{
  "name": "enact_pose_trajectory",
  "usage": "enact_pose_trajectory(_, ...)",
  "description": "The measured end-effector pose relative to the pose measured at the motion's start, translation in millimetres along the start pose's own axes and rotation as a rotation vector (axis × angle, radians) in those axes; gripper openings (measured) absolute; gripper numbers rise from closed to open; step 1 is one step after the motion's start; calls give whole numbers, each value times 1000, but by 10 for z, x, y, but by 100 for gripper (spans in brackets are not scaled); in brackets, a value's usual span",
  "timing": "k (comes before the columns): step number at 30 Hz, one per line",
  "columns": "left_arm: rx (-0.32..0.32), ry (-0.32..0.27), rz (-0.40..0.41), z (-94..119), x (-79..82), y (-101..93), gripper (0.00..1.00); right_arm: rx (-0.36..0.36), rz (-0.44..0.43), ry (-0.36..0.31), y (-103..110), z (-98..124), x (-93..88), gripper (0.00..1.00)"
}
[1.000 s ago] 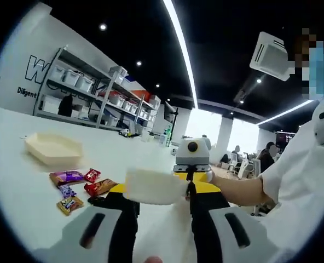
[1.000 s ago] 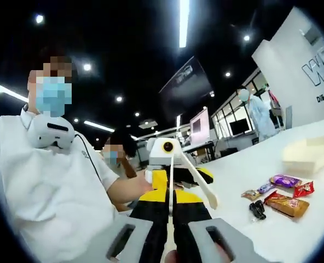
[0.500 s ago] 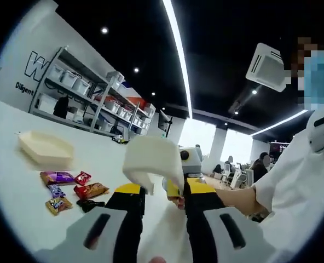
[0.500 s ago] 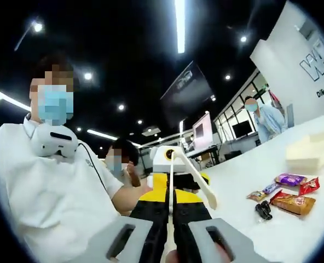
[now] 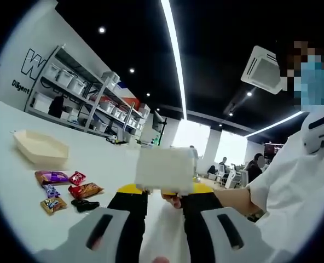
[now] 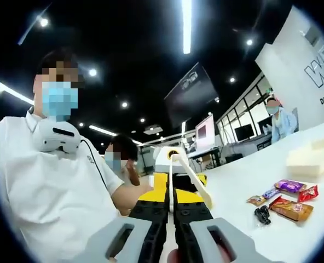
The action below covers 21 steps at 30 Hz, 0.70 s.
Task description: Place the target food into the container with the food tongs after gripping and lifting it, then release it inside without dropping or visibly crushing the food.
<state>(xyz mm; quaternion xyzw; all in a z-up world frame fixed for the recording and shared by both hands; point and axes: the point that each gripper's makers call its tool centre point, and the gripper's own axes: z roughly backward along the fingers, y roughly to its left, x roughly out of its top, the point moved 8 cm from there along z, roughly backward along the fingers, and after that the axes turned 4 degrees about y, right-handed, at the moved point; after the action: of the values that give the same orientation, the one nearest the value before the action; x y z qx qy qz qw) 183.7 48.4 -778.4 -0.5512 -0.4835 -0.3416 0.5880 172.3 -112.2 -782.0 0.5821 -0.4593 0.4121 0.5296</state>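
Between you and the snack packets (image 5: pixel 69 190) the white table (image 5: pixel 19 219) is bare, so your left hand-held gripper (image 5: pixel 161 204) can pass there. The white container (image 5: pixel 165 170) it holds blocks the way straight ahead. Beyond the packets a cream tray (image 5: pixel 40 148) stands apart. In the right gripper view, the packets (image 6: pixel 285 201) lie right of the tongs (image 6: pixel 192 178), with open table around them.

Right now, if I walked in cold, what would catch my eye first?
Probably the flat cream-white tongs clamped between the right gripper's shut jaws and poking forward. Beyond them, a bright cluster of wrapped snacks lies on the white table, with a cream-coloured shallow container behind it. The left gripper holds up a pale rectangular piece.
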Motion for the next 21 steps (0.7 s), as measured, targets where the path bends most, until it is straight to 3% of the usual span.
enact_pose_trajectory(6,1,-1,-2,43,26,15,22,-2,33,28,32,34,-5,4)
enact_pose_trajectory(17,-6,18,17,53,11,14,23,-18,35,63,-3,22,-32,0)
enact_pose_trajectory(21,-11,11,29,62,25,15,23,-12,43,43,9,15,-19,0)
